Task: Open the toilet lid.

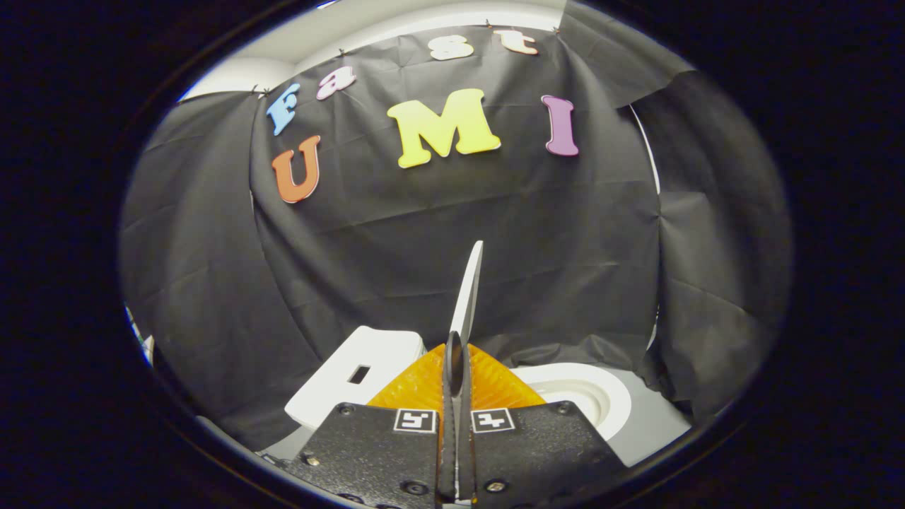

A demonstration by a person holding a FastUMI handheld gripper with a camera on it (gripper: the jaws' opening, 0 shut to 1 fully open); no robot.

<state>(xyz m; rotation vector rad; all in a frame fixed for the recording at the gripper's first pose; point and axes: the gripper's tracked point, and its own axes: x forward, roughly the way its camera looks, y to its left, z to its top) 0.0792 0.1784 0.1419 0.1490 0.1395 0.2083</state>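
On your left, beyond the fingers, sits the white tank (357, 378), boxy, with a small dark slot in its top, backed against the black cloth (212, 283). You need nothing from it; think of it as the stop the lid will lean toward.

Moving to the middle, here's the lid (469, 290). You see it edge-on, a thin pale blade standing up nearly vertical from between your fingers, tipped a touch to the right. Your gripper (456, 360) is pinching it: the two fingers are pressed close with the lid's lower edge sandwiched in the narrow seam between them. How deep the pads bite I can't quite tell, since the fingertips hide the contact.

Expect a hard, stiff plastic plate here, light for its size, and smooth enough to slip. It won't flex or crush, so a firm squeeze is fine. But it turns on a hinge, so let your wrist follow its arc; don't fight it. The free edge, where you have it, is the right spot, far from the hinge, giving you the most leverage.

Over to the right, just past the fingers, the white bowl (597, 399) lies open, its rim and seat showing, resting on the pale grey floor (654, 424). With the lid this upright, the job looks close to finished. Ease it back gently; a released lid could drop either way and slam.
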